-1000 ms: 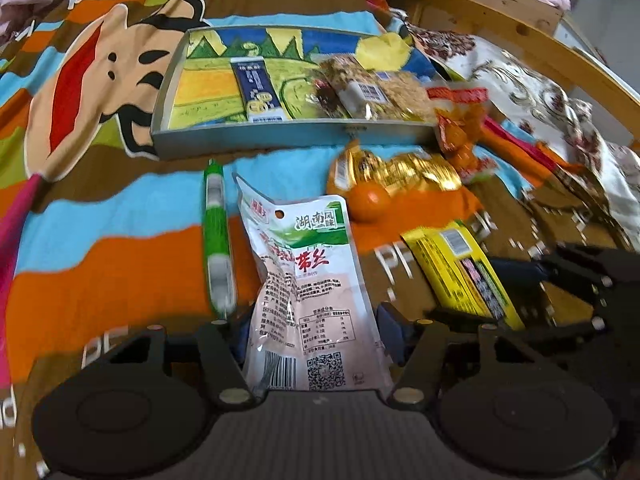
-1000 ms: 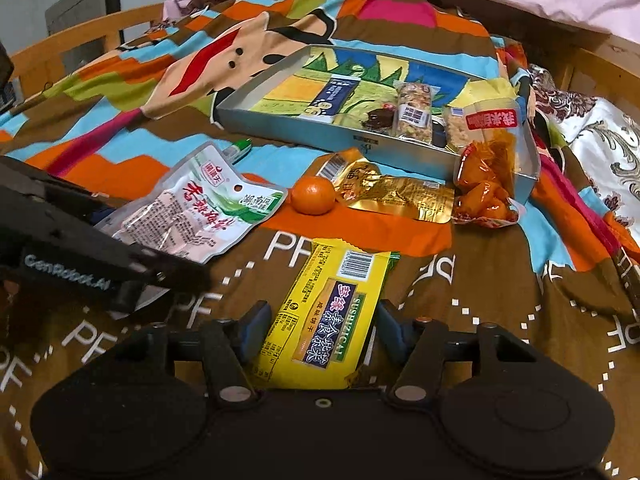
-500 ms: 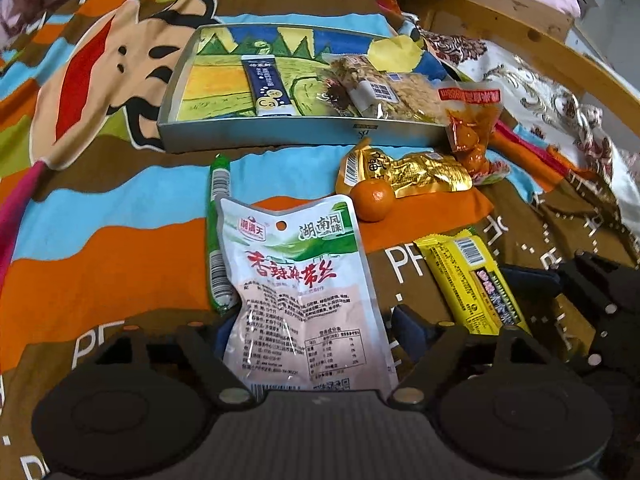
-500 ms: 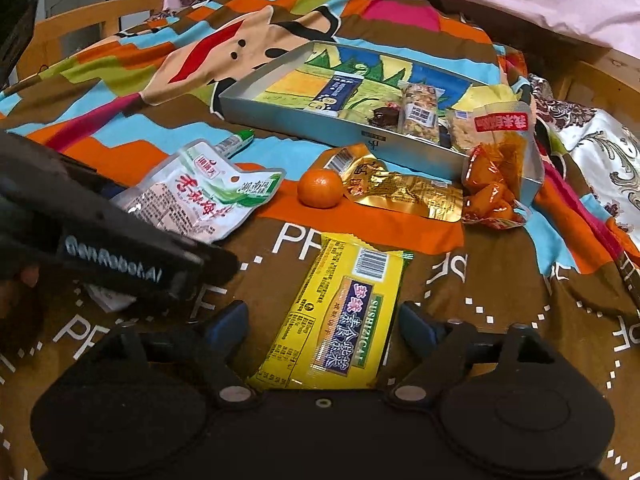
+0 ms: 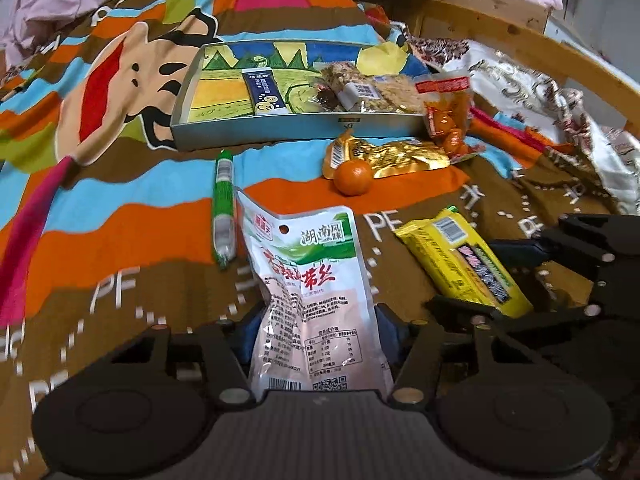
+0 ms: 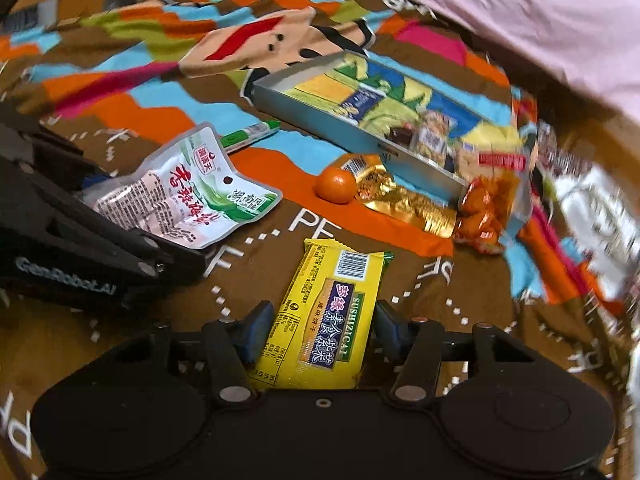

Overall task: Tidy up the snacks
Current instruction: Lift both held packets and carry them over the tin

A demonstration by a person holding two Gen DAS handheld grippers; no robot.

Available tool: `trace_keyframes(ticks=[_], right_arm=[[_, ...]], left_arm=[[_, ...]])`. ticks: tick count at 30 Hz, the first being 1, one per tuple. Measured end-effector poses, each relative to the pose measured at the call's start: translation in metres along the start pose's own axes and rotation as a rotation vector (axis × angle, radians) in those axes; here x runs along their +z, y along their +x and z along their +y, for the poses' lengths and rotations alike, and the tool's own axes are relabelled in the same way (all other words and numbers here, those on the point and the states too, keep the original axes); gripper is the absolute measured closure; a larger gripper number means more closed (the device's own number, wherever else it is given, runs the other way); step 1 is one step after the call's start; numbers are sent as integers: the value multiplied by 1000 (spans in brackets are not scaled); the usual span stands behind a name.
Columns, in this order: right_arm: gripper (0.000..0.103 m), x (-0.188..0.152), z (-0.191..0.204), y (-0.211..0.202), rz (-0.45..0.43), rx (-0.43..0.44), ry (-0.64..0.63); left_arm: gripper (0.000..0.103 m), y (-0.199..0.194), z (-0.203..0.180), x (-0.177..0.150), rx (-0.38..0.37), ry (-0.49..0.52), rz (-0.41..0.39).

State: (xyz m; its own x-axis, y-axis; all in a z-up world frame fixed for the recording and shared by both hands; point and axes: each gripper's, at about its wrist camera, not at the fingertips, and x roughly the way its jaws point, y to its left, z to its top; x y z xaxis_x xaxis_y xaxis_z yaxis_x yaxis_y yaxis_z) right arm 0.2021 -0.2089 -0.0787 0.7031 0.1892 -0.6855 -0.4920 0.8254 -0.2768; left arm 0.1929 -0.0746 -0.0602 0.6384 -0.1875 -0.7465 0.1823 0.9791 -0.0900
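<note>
My left gripper (image 5: 316,336) is shut on the lower end of a white and green snack pouch (image 5: 310,280), which stands up crumpled between the fingers; the pouch also shows in the right wrist view (image 6: 188,192). My right gripper (image 6: 320,330) is shut on a yellow snack packet (image 6: 328,316), also seen in the left wrist view (image 5: 460,260). A grey tray (image 5: 280,128) with several snacks inside lies further back on the bed.
On the striped blanket lie a small orange (image 5: 352,176), a gold foil packet (image 5: 400,158), a green sausage stick (image 5: 223,200) and an orange snack bag (image 5: 446,112) against the tray's corner. A wooden bed rail (image 5: 520,44) runs along the right.
Both grippers closed from wide open onto their packets. The white pouch is now crumpled and raised. The right wrist view has swung and tilted.
</note>
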Motion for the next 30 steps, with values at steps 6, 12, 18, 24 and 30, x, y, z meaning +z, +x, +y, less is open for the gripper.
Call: trace_keyframes(ticks=[6, 12, 18, 24, 30], right_arm=[[47, -5, 16, -14, -45, -56, -109], [47, -2, 16, -20, -100, -91, -120], [46, 2, 13, -27, -194, -140, -115], [46, 12, 4, -36, -313, -193, -103], [46, 32, -19, -38, -419, -245, -96]], left_arm=[[44, -22, 2, -17, -13, -72, -40], [44, -38, 5, -17, -14, -109, -102], [44, -48, 8, -11, -13, -152, -161], [44, -60, 9, 4, -7, -180, -267], [44, -64, 11, 39, 2, -185, -335]])
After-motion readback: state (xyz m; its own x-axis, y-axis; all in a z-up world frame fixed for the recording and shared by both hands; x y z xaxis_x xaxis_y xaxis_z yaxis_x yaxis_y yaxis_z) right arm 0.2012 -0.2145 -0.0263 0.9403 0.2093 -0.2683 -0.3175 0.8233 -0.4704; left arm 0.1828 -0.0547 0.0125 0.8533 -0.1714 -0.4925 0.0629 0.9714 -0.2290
